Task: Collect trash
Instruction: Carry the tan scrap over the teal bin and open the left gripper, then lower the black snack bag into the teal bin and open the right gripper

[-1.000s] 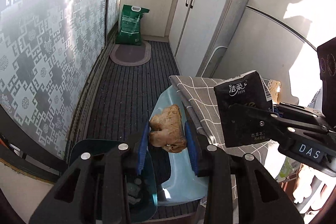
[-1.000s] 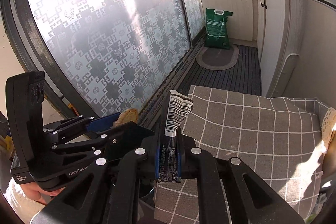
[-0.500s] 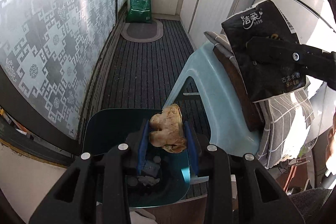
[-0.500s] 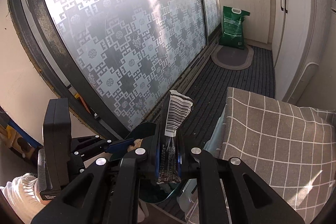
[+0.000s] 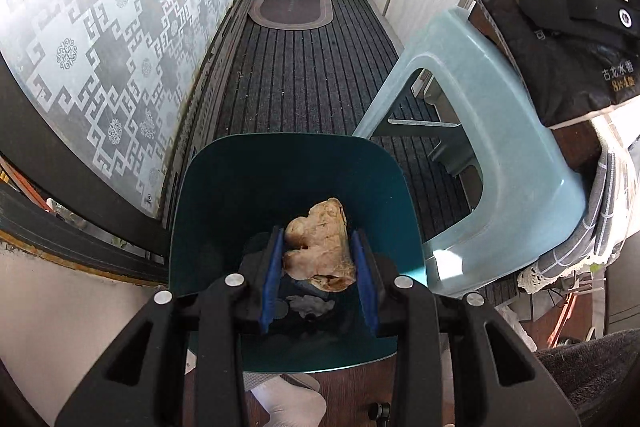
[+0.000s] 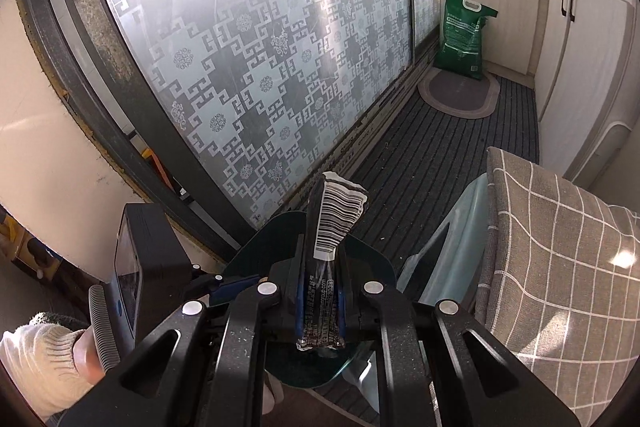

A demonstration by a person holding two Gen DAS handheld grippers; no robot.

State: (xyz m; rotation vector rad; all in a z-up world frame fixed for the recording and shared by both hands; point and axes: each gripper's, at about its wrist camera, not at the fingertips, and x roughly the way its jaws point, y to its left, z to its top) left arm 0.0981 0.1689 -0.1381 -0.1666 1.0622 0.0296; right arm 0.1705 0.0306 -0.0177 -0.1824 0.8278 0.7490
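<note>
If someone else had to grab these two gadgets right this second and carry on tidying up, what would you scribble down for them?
Left gripper: shut on a tan crumpled lump, held over the open teal bin.
Right gripper: shut on a flattened black wrapper, raised just beside the bin, near the blue stool.
Done: both pieces picked up and brought to the bin. Some scraps already lie at its bottom.
Left: open the left jaws to drop the lump in, then bring the wrapper over the opening and release it. I can't tell from here whether more trash remains elsewhere.
</note>
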